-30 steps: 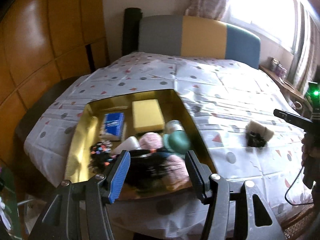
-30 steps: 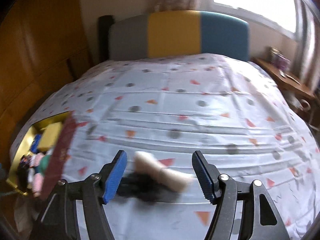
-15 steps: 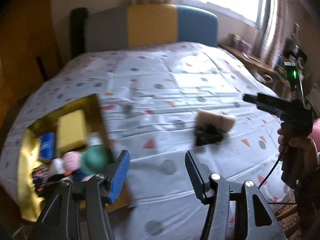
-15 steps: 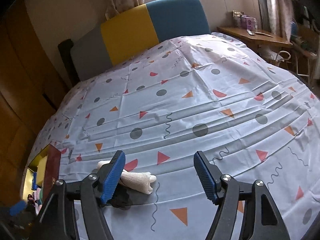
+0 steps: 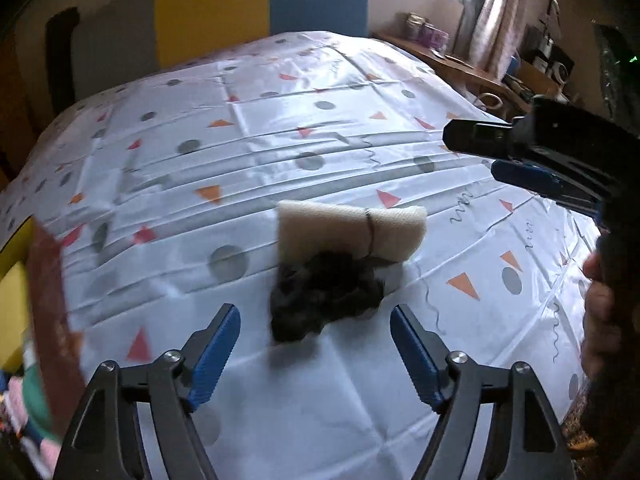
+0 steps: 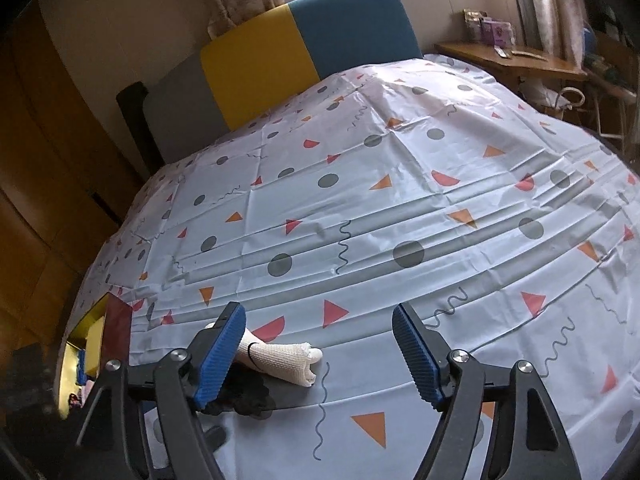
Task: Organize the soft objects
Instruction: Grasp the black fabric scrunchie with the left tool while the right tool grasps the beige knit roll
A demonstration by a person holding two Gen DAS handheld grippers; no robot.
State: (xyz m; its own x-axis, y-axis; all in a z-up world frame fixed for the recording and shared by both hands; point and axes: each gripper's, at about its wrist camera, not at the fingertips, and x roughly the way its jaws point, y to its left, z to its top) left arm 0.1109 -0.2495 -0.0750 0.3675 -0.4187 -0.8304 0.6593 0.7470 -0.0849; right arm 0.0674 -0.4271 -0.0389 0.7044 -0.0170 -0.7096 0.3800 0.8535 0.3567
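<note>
A cream cloth roll (image 5: 352, 232) tied with a thin band lies on the patterned bedsheet (image 5: 320, 128), with a black fluffy scrunchie (image 5: 324, 296) touching its near side. My left gripper (image 5: 315, 350) is open and empty, just short of the scrunchie. My right gripper (image 6: 319, 350) is open and empty; the roll (image 6: 284, 362) and scrunchie (image 6: 248, 394) lie by its left finger. The right gripper also shows at the right edge of the left wrist view (image 5: 560, 160).
A gold-lined box (image 6: 86, 340) with a dark red outer wall holds several soft items at the bed's left edge; its wall shows blurred in the left wrist view (image 5: 52, 312). A headboard (image 6: 304, 40) stands at the far end. A wooden side table (image 6: 512, 64) is at the right.
My left gripper has swung right from over the box to face the roll and scrunchie, and is closer to them. My right gripper has turned right, leaving them by its left finger.
</note>
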